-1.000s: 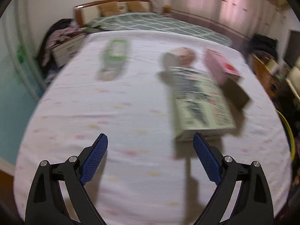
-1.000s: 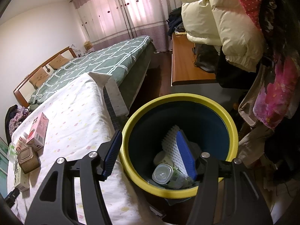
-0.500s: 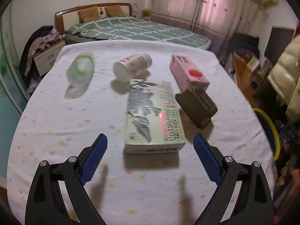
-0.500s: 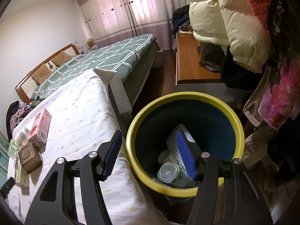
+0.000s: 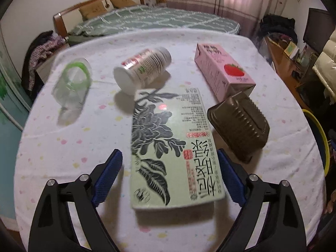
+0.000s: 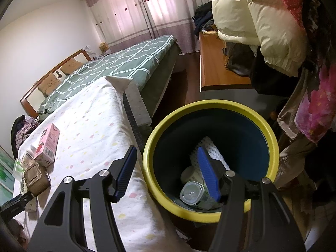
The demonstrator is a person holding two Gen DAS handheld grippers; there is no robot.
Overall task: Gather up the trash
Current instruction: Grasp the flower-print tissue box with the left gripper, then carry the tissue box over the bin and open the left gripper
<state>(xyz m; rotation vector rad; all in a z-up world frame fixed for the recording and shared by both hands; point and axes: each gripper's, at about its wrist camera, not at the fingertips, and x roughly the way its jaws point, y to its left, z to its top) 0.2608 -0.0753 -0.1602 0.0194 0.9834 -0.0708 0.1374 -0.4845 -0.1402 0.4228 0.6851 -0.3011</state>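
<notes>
Five trash items lay on bed sheet (image 5: 63, 147): one green tea carton (image 5: 170, 147), one pink strawberry carton (image 5: 222, 71), one white bottle (image 5: 145, 67), one clear cup (image 5: 72, 84), one brown tray (image 5: 239, 124). Left gripper (image 5: 168, 178) was closing, straddling green tea carton, pads apart from it. Right gripper (image 6: 168, 172) was unclenched, empty, over one yellow-rimmed bin (image 6: 210, 105).

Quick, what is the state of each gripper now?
Left gripper: open, jaws just closing around the green tea box, not touching.
Right gripper: open, empty, over the bin.

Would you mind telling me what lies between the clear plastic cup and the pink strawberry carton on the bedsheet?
In the left wrist view, a white bottle lies on its side between the clear plastic cup and the pink strawberry carton.
</notes>
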